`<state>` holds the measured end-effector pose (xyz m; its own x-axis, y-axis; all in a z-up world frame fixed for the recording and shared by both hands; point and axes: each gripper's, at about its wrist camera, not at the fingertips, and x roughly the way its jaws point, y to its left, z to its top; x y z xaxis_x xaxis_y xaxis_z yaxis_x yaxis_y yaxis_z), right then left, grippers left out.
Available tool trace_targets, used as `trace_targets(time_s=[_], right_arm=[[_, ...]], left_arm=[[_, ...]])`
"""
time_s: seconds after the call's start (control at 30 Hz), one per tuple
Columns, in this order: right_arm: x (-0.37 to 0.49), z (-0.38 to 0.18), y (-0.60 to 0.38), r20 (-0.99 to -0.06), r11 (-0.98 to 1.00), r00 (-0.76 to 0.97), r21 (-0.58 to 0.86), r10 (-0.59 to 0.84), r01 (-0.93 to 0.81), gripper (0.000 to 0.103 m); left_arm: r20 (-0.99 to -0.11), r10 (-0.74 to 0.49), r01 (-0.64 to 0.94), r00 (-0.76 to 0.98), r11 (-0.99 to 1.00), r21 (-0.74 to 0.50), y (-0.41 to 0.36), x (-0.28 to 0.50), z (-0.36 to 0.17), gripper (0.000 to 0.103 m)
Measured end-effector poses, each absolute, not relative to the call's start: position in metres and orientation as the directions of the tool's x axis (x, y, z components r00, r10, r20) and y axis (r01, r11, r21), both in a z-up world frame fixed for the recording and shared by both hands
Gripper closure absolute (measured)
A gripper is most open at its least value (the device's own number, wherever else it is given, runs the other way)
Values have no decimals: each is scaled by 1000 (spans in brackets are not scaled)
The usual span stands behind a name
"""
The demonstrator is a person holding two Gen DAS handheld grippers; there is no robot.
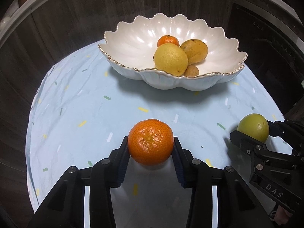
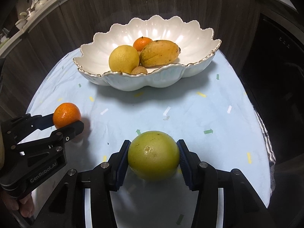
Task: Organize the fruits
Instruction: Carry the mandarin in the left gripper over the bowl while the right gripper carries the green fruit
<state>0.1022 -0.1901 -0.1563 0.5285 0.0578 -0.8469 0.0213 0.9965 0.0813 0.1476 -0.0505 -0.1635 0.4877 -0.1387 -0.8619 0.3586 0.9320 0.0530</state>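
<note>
My left gripper (image 1: pixel 150 140) is shut on an orange tangerine (image 1: pixel 150 141), its blue pads pressing both sides just above the cloth. In the right wrist view the same tangerine (image 2: pixel 66 114) shows in the left gripper (image 2: pixel 65 120) at the left. My right gripper (image 2: pixel 153 146) is shut on a round yellow-green fruit (image 2: pixel 153 154), which also appears at the right edge of the left wrist view as the green fruit (image 1: pixel 253 127) in the right gripper (image 1: pixel 252 131). Beyond both stands a white scalloped bowl (image 1: pixel 133 28) (image 2: pixel 161 21) holding a yellow citrus (image 1: pixel 170 59), a mango (image 1: pixel 193 51), a small tangerine (image 1: pixel 168 40) and a small brown fruit (image 1: pixel 192 70).
A light blue cloth (image 2: pixel 190 114) with small arrow marks covers the round table. Dark wood panels rise behind the bowl. A checked cloth (image 2: pixel 267 142) hangs at the table's right edge. A person's hand (image 2: pixel 24 207) holds the left gripper's handle.
</note>
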Motion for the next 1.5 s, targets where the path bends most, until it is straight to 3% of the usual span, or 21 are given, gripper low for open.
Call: trace_targets(time_s=[1.5], right_arm=[[156,-70,-225,-738,994,674,88,19,69,54]], left_arm=[[-798,-158,338,582,939,61,-77,202,-77,62]])
